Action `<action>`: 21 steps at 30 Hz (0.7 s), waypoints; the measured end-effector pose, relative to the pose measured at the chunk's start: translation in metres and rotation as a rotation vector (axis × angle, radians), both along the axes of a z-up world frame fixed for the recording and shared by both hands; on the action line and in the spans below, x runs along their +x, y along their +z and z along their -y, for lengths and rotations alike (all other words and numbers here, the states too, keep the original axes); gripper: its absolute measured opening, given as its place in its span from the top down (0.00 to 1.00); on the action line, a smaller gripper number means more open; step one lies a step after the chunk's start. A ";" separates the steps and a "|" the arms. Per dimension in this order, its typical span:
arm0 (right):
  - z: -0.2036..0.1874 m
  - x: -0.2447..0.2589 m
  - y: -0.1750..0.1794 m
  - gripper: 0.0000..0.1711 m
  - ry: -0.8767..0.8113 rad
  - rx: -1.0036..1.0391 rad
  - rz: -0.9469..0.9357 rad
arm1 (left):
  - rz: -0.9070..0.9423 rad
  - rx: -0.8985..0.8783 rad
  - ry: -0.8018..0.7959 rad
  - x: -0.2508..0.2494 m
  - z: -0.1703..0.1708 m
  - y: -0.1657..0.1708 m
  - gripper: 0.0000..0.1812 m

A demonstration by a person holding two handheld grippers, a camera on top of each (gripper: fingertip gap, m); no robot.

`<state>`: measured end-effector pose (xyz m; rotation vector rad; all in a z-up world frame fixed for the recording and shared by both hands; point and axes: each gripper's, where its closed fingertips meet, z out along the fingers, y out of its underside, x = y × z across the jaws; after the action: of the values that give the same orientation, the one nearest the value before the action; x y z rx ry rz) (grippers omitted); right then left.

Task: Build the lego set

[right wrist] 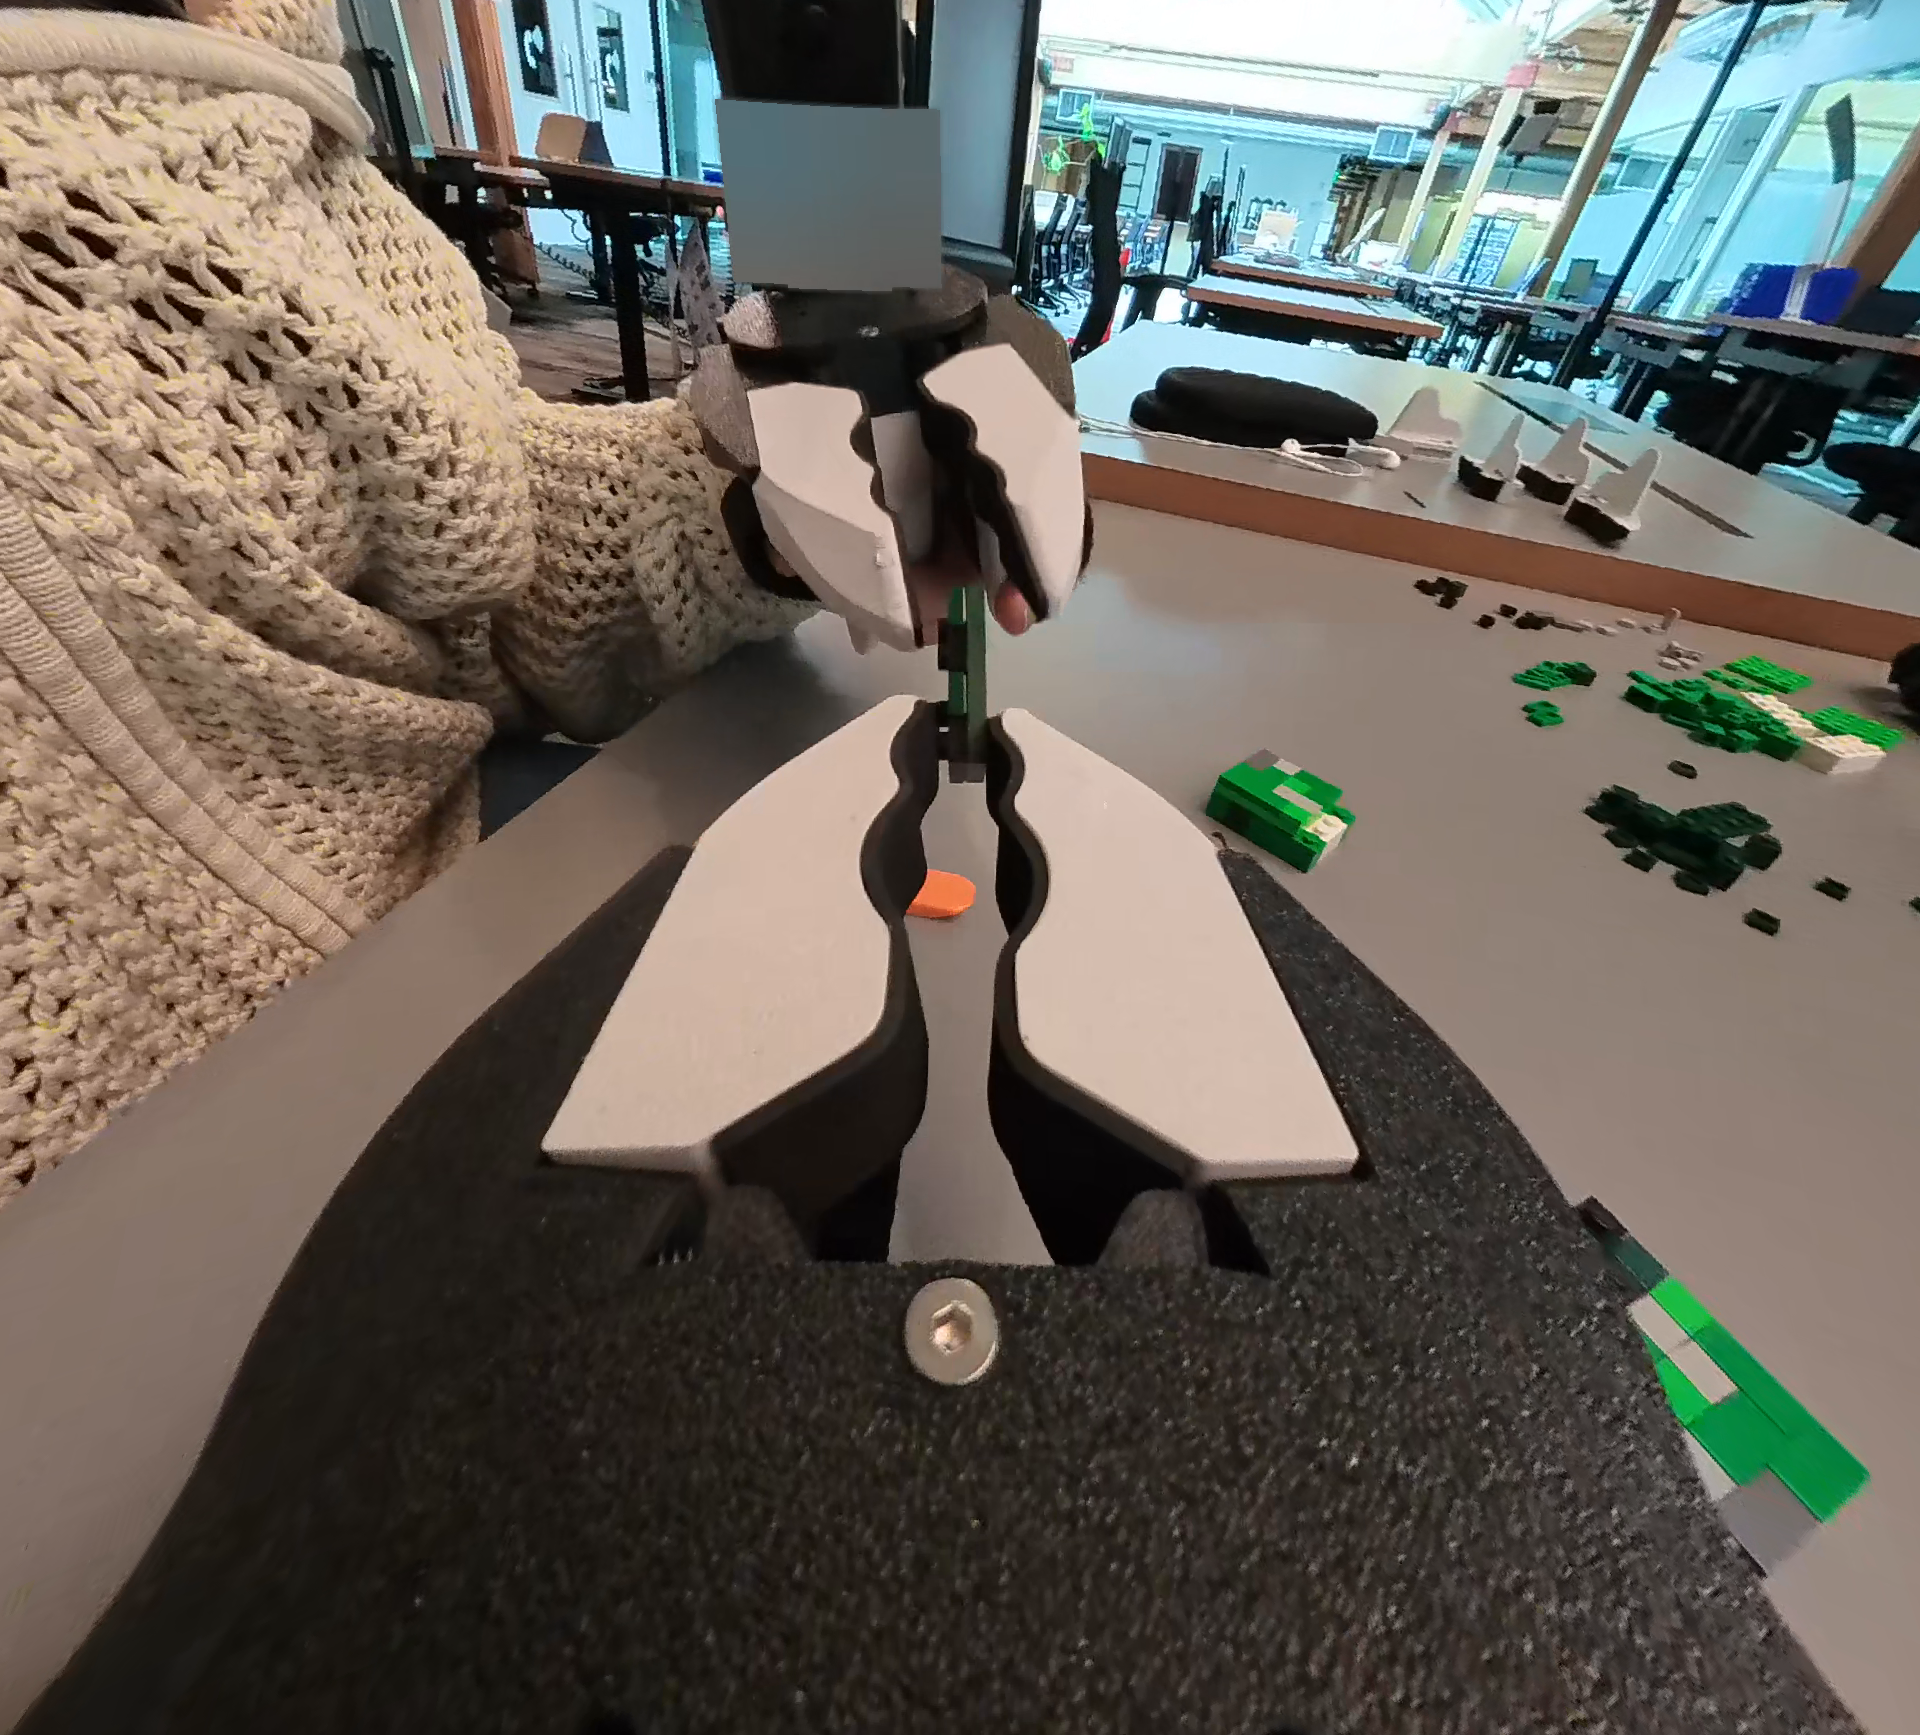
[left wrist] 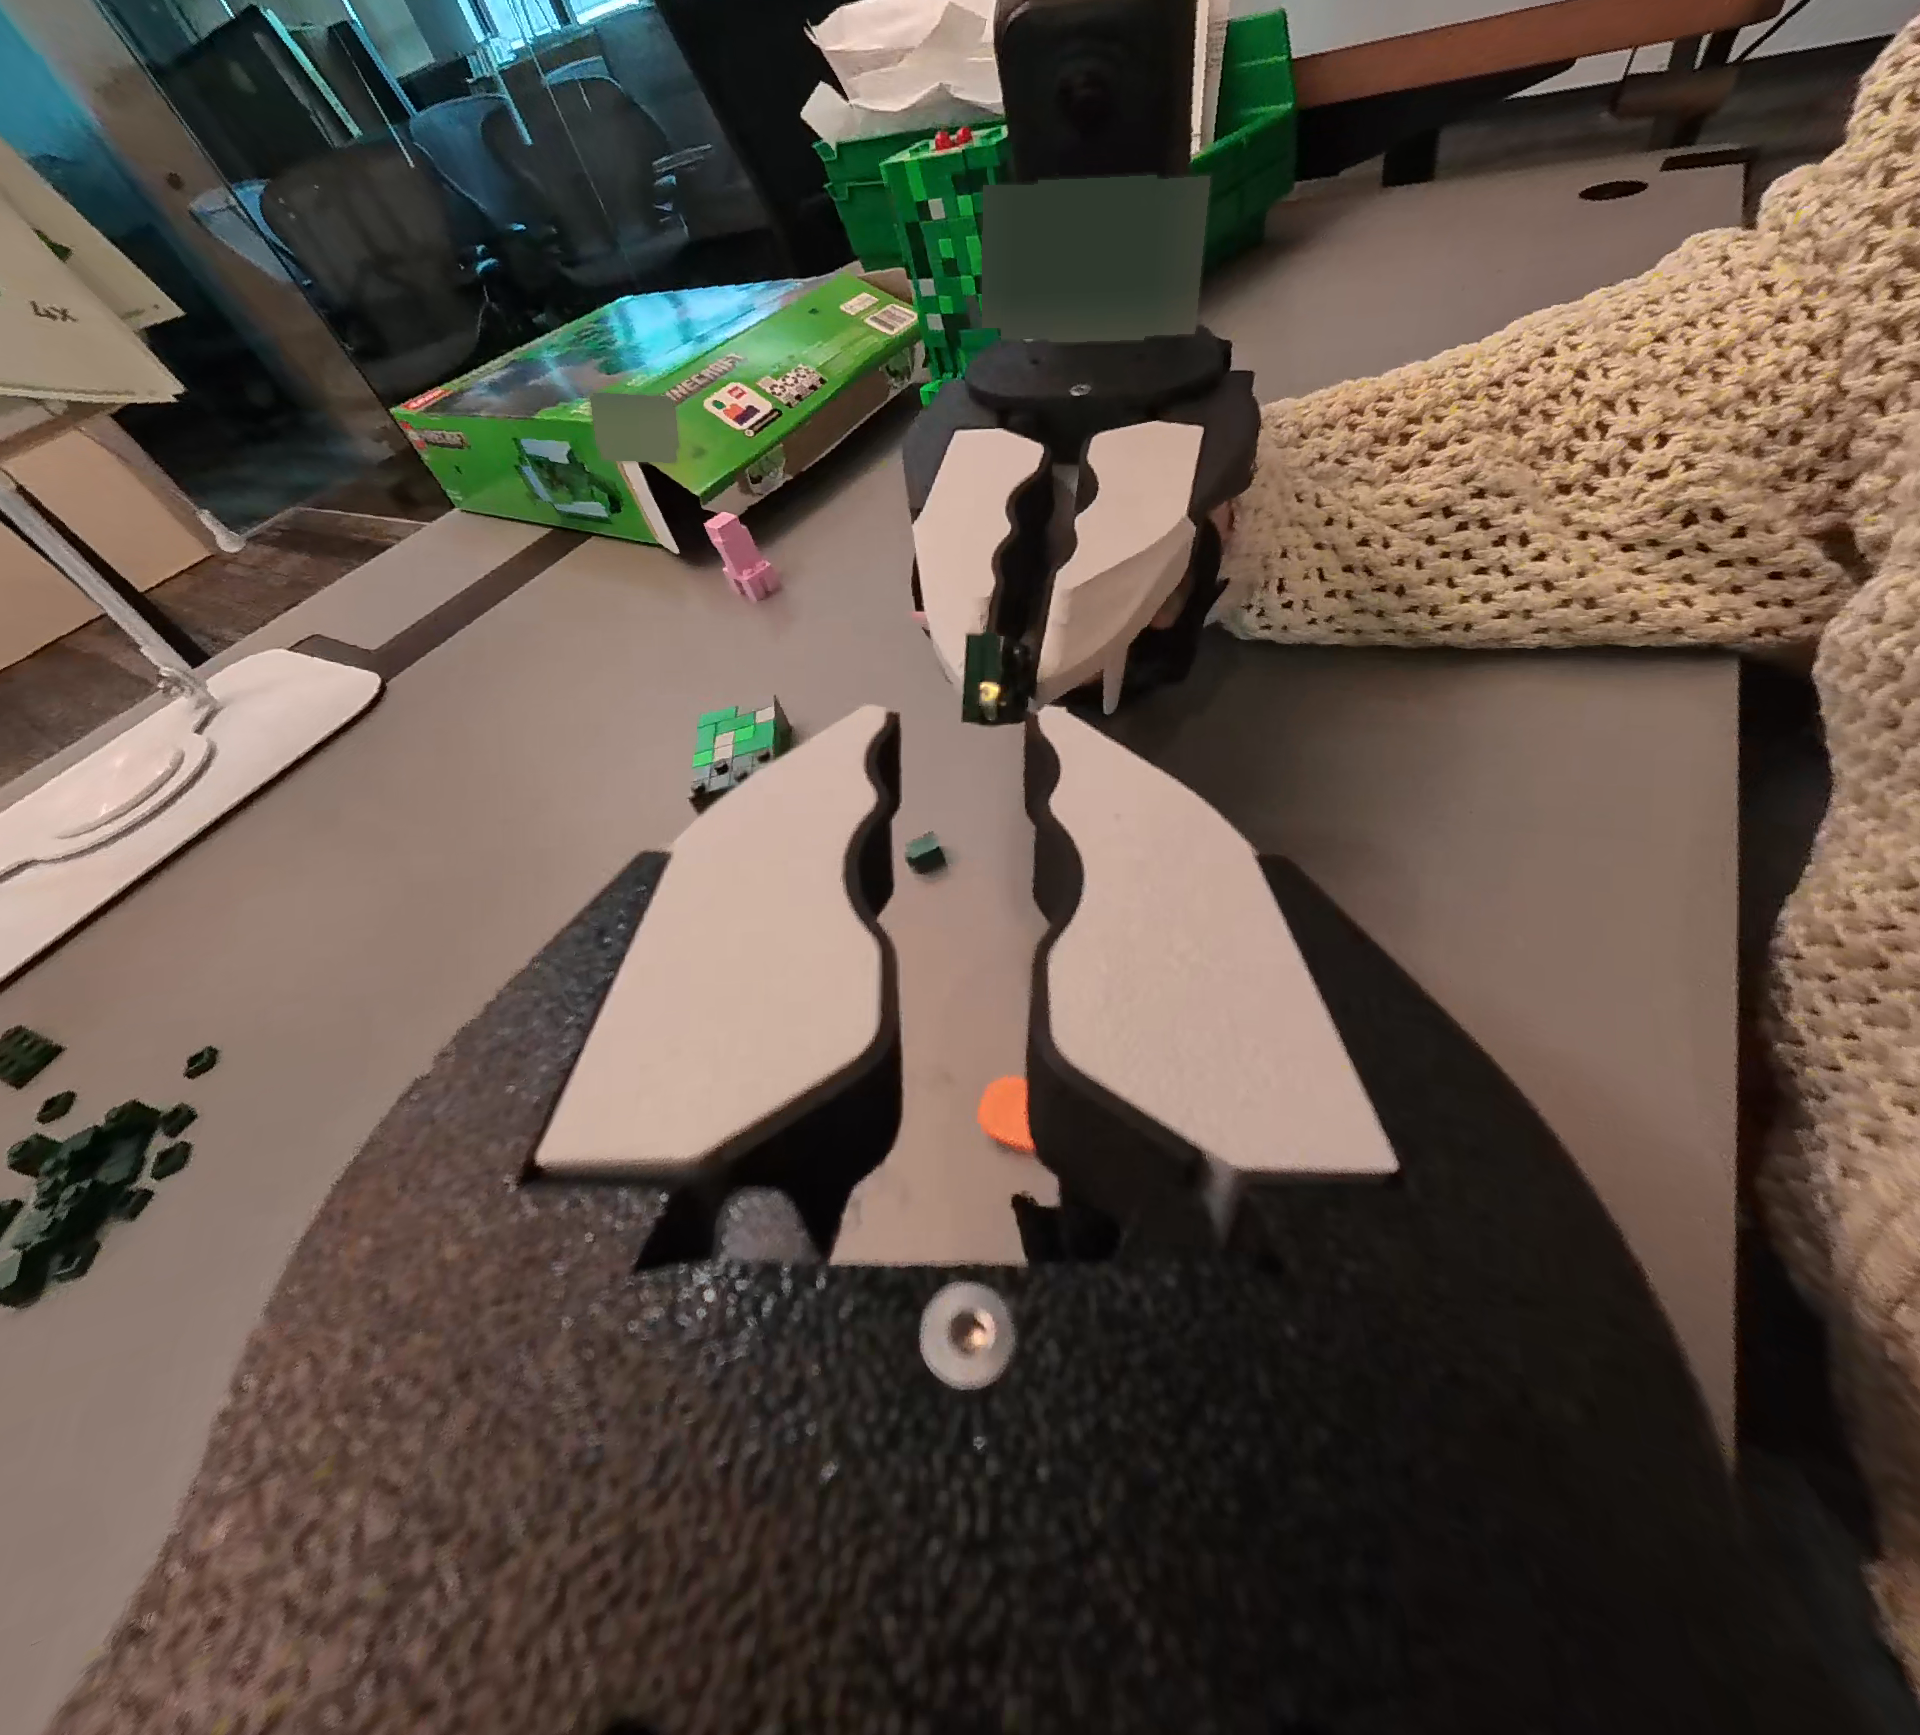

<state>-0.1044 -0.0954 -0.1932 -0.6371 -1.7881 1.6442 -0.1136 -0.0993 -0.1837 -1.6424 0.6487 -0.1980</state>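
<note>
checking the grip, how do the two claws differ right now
The left claw is open and empty, with a small dark green brick on the table between its fingers. The right claw is shut on a green plate piece. Both have white fingers and face each other.

Left tool [left wrist: 961, 729] gaping above grey table [left wrist: 468, 854]; right tool [left wrist: 1003, 698] opposite pinches dark green piece [left wrist: 987, 683].

Opposed wrist views, close, seemingly level
</note>
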 end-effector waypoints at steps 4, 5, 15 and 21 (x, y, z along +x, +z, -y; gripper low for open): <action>0.001 0.000 -0.001 0.95 0.005 0.007 0.004 | 0.003 0.002 -0.008 0.002 -0.001 -0.001 0.91; 0.001 0.000 -0.001 0.95 0.006 0.011 0.006 | 0.004 0.004 -0.011 0.003 -0.001 -0.001 0.92; 0.001 -0.001 -0.003 0.95 0.000 0.019 0.016 | 0.004 -0.025 -0.037 0.005 0.000 -0.004 0.95; 0.000 -0.002 -0.005 0.95 -0.010 0.021 0.028 | -0.048 -0.005 -0.025 0.005 0.000 -0.006 0.95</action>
<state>-0.1066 -0.0952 -0.1979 -0.6613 -1.8175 1.6151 -0.1089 -0.0988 -0.1894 -1.6488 0.7061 -0.1784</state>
